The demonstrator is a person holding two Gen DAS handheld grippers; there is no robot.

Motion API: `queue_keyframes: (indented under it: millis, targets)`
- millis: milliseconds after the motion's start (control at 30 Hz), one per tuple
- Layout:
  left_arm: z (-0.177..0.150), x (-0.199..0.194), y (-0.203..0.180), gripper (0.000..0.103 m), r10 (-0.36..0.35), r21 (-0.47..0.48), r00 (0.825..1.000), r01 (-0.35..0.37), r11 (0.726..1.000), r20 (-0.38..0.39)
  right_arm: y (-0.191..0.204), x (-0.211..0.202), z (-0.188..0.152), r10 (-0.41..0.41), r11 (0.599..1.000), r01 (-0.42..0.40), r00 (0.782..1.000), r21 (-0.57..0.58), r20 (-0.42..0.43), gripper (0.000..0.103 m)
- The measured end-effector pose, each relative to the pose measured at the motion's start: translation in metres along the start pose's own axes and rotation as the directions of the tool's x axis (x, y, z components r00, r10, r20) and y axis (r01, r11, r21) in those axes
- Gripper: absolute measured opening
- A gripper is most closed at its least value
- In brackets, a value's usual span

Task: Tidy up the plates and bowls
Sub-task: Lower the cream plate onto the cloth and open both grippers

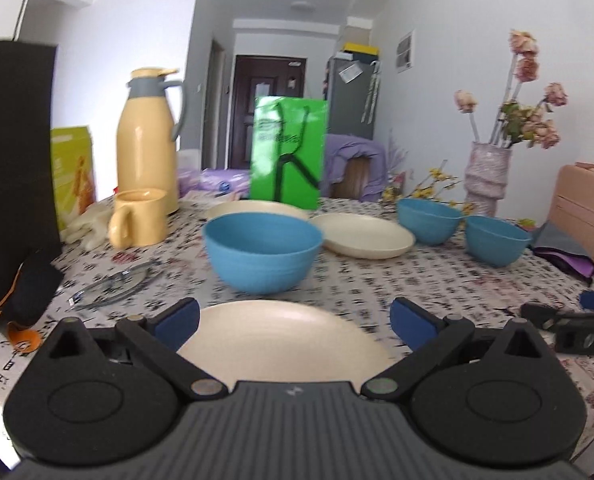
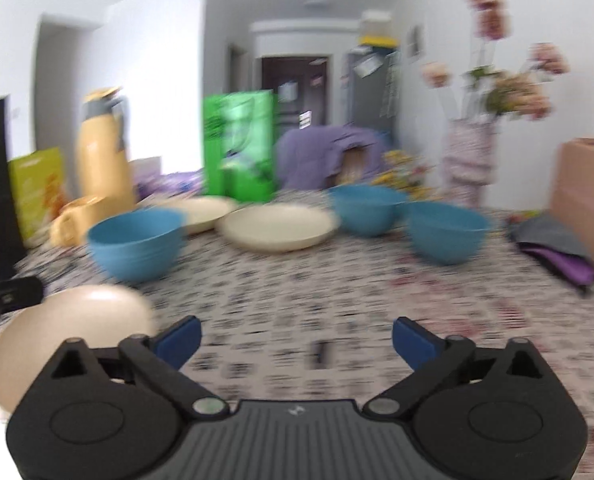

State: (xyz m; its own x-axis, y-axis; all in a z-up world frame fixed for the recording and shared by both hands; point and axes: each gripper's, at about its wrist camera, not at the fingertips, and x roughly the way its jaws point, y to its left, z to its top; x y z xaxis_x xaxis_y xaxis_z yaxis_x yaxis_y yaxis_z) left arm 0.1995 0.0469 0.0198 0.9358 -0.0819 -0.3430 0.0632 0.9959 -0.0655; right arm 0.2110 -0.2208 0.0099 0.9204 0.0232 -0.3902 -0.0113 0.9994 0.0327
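A cream plate (image 1: 281, 336) lies on the patterned tablecloth (image 1: 377, 280) right in front of my left gripper (image 1: 293, 324), whose jaws stand wide open above it without touching. Behind it sits a blue bowl (image 1: 261, 252). Two more cream plates (image 1: 367, 234) (image 1: 253, 208) and two blue bowls (image 1: 429, 220) (image 1: 495, 240) lie farther back. My right gripper (image 2: 295, 340) is open over bare cloth; the near plate (image 2: 73, 328) is at its lower left, with the blue bowl (image 2: 137, 240), a cream plate (image 2: 279, 226) and the other bowls (image 2: 367, 208) (image 2: 447, 232) beyond. The right wrist view is blurred.
A yellow jug (image 1: 147, 136) and yellow mug (image 1: 137, 218) stand at the left, with a black bag (image 1: 13, 160) beside them. A green bag (image 1: 287, 152) stands at the back. A vase of flowers (image 1: 485, 176) and pink case (image 1: 585, 216) are right.
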Motion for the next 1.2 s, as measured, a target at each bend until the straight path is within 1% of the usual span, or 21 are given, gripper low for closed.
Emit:
queue_keyframes:
  millis: [67,133,200,300,400,500,700,800,933,1067,1200]
  targets:
    - [0.000,-0.004,-0.012,0.103,-0.008,0.006,1.000,0.008,1.000,0.009,-0.026,-0.008,-0.001,-0.046,0.999,0.046,0.999,0.024,0.005,0.103]
    - [0.000,-0.009,-0.024,0.103,-0.013,0.006,1.000,0.013,1.000,0.018,-0.045,-0.015,-0.002,-0.070,0.997,0.069,0.998,0.044,0.007,0.103]
    - [-0.001,-0.013,-0.033,0.103,-0.016,0.012,1.000,0.015,1.000,0.025,-0.058,-0.020,-0.003,-0.076,0.996,0.075,0.997,0.054,0.015,0.103]
    - [-0.001,-0.018,-0.046,0.103,-0.007,0.022,0.999,0.006,1.000,0.032,-0.067,-0.027,-0.005,-0.061,0.997,0.060,0.998,0.047,0.034,0.103]
    - [-0.001,-0.026,-0.055,0.103,0.006,0.040,0.999,-0.008,0.999,0.049,-0.068,-0.033,-0.007,-0.031,0.999,0.029,0.999,0.038,0.045,0.103]
    - [-0.006,-0.040,-0.061,0.103,0.033,0.052,0.997,-0.037,0.998,0.074,-0.065,-0.044,-0.013,-0.006,1.000,0.005,0.998,0.027,0.061,0.103]
    - [-0.028,-0.076,-0.064,0.103,0.079,0.061,0.993,-0.085,0.995,0.090,-0.059,-0.078,-0.030,0.047,0.999,-0.048,0.996,0.017,0.070,0.103]
    - [-0.035,-0.087,-0.062,0.103,0.084,0.050,0.994,-0.087,0.995,0.075,-0.056,-0.094,-0.041,0.070,0.997,-0.072,0.994,0.029,0.086,0.103]
    - [-0.040,-0.099,-0.060,0.103,0.085,0.045,0.992,-0.089,0.995,0.091,-0.051,-0.106,-0.050,0.085,0.995,-0.089,0.993,0.041,0.082,0.103]
    - [-0.039,-0.106,-0.062,0.103,0.073,0.047,0.992,-0.079,0.996,0.106,-0.049,-0.117,-0.054,0.082,0.995,-0.086,0.992,0.042,0.096,0.103]
    - [-0.040,-0.106,-0.063,0.103,0.066,0.049,0.992,-0.071,0.996,0.105,-0.051,-0.115,-0.055,0.065,0.995,-0.070,0.994,0.064,0.089,0.103]
